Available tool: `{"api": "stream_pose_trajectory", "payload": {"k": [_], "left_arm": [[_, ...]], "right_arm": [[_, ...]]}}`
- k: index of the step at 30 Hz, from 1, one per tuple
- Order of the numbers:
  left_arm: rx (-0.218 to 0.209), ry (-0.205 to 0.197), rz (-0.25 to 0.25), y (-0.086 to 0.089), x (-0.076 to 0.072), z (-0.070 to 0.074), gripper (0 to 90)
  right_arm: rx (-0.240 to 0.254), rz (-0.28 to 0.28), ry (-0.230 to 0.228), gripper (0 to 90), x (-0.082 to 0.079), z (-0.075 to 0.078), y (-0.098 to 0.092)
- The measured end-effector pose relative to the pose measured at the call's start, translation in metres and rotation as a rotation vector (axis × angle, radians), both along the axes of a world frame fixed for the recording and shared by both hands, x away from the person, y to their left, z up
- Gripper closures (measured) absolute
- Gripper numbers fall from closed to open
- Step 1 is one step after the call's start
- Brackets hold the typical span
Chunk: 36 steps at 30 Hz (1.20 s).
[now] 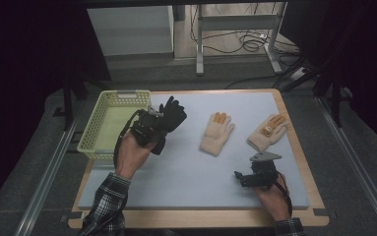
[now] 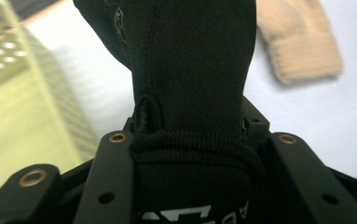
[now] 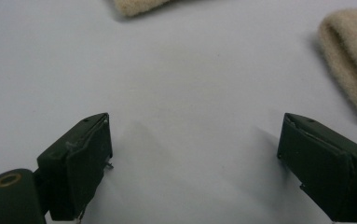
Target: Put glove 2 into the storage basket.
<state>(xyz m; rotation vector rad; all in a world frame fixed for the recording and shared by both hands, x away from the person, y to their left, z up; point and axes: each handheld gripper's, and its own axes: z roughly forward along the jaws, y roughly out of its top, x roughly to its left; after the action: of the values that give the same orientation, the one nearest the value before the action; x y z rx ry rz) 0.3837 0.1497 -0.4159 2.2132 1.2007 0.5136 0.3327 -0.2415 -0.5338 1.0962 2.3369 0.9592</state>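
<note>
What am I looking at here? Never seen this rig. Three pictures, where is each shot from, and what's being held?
No robot: a person holds a two-jaw tool in each hand. The high view looks down on the table. The other two come from cameras riding on each tool, looking along its jaws. The left hand-held gripper is shut on a black glove; its own view shows the black glove's cuff clamped between the jaws, beside a yellow basket. The right hand-held gripper stands open, holding nothing, above the mat. Two beige gloves lie on the mat: one near the middle, one further right.
</note>
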Motion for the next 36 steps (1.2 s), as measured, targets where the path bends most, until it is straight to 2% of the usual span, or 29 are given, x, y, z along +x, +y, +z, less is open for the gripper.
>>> {"api": "stream_pose_trajectory", "payload": {"k": [5, 15, 22, 31, 36], "left_arm": [[-0.003, 0.000, 0.050, 0.020, 0.010, 0.005, 60.1], [0.013, 0.016, 0.151, 0.066, 0.028, 0.000, 59.8], [0.015, 0.021, 0.189, 0.094, 0.037, -0.004, 59.1], [0.023, 0.056, 0.267, 0.136, 0.049, -0.017, 58.3], [0.027, 0.093, 0.308, 0.152, 0.056, -0.030, 57.9]], "right_arm": [[0.002, 0.000, -0.001, 9.7, 0.000, 0.000, 0.000], [0.002, 0.000, -0.001, 9.7, 0.000, 0.000, 0.000], [0.002, 0.000, -0.001, 9.7, 0.000, 0.000, 0.000], [0.002, 0.000, -0.002, 9.7, 0.000, 0.000, 0.000], [0.002, -0.001, -0.002, 9.7, 0.000, 0.000, 0.000]]}}
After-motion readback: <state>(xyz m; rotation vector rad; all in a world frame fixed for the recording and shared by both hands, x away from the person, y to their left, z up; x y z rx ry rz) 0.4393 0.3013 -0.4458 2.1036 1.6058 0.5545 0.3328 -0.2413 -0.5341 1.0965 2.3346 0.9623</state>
